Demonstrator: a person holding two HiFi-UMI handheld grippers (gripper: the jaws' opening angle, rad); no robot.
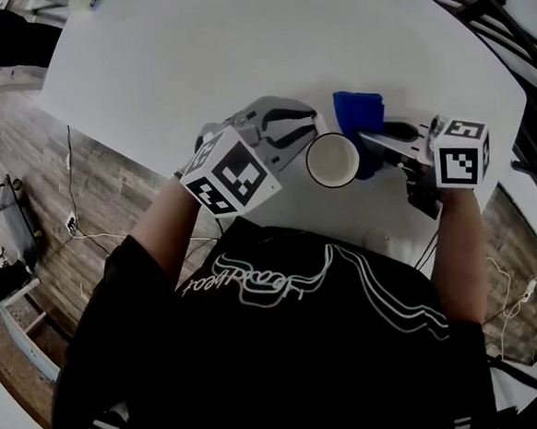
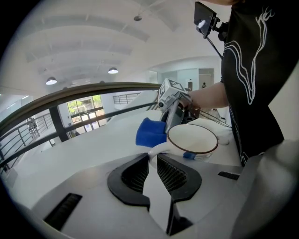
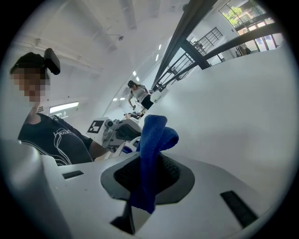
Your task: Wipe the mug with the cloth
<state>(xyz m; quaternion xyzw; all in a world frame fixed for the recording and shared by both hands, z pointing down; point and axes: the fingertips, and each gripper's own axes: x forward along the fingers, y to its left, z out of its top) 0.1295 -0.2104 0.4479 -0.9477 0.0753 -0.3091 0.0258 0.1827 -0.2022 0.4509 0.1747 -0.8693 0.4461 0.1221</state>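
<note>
Head view: white table (image 1: 237, 45) over wood floor (image 1: 55, 207); left tool (image 1: 309, 132) clamps mug (image 1: 334, 160), right tool (image 1: 374, 140) clamps cloth (image 1: 358, 112).

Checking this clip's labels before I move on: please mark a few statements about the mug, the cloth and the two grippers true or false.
1. The right gripper grips the blue cloth. True.
2. The mug lies on its side. False: it is upright, mouth up.
3. The left gripper is closed on the mug's handle. True.
4. The cloth is stuffed inside the mug. False: it is outside the mug, between the right gripper's jaws.
</note>
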